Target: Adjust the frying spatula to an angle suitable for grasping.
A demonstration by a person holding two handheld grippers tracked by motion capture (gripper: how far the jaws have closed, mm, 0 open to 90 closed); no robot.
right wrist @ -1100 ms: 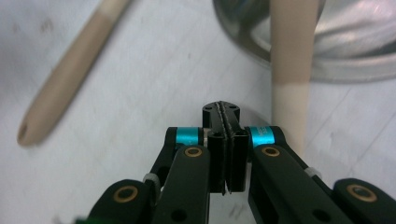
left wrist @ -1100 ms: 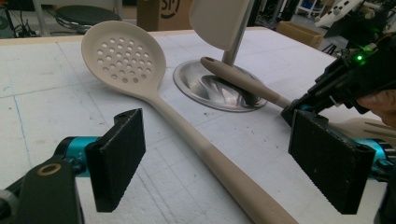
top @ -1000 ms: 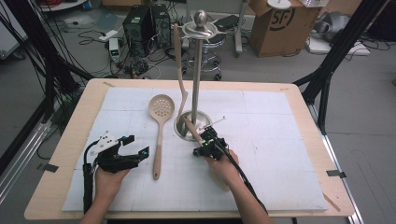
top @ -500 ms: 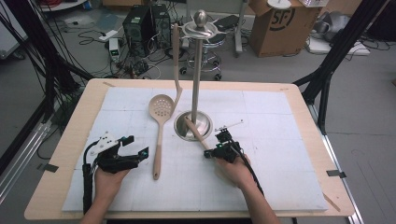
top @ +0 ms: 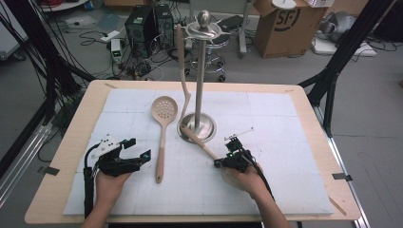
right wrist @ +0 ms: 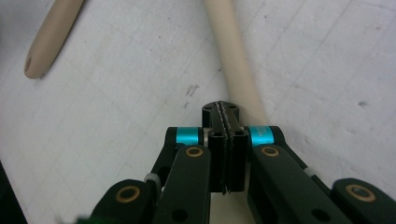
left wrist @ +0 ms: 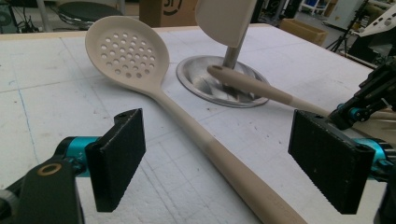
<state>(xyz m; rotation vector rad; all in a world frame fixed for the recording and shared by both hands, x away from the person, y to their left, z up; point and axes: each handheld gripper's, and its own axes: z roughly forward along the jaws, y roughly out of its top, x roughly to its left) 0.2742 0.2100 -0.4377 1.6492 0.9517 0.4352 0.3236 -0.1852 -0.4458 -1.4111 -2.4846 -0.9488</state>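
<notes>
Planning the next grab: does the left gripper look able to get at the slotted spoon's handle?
Probably yes: the left gripper, jaws open, faces the slotted spoon, with bare mat between.

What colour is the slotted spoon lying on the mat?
Beige, the slotted spoon has a bowl dotted with round holes; the left gripper view shows it best.

wooden table [top: 66, 156], white gridded mat [top: 285, 142], slotted spoon [top: 162, 124], stand base [top: 197, 127]

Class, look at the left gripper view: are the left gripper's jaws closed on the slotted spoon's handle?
No. The left gripper stands wide open, its pads apart on either side of the slotted spoon, touching nothing.
</notes>
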